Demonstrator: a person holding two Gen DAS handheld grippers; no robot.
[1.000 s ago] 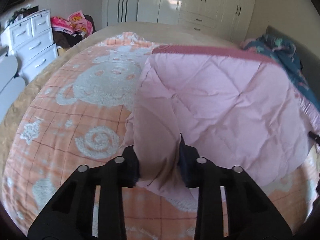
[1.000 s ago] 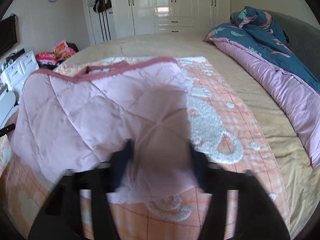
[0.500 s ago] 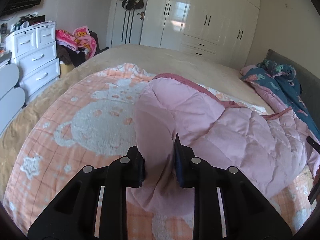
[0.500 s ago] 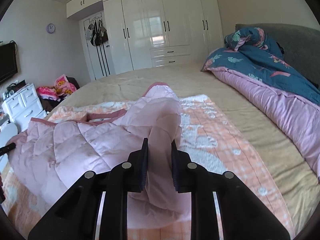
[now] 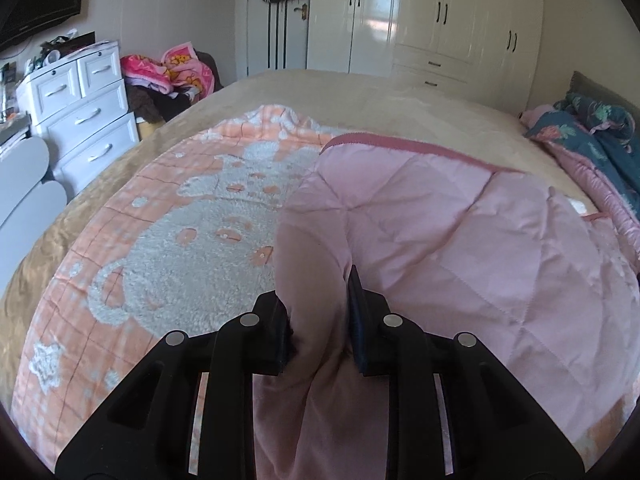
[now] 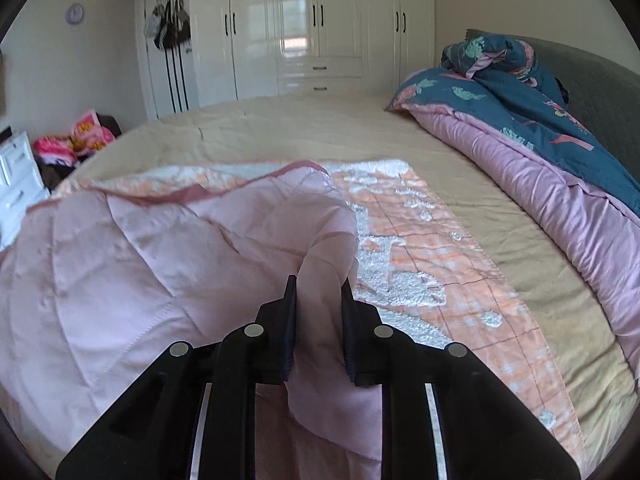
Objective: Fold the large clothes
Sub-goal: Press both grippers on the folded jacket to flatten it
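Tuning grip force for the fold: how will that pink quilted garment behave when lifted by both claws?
Likely floppy: the pink quilted garment bunches and sags between the left claw and right claw. Probably light for its bulk, being puffy padding. Its smooth shell may slip, so hold a thick pinch.

readable text: none | labels, brands, numbers: none legible | wall clock (image 6: 75,13), upper left of right wrist view: too small and blurred for reading numerals
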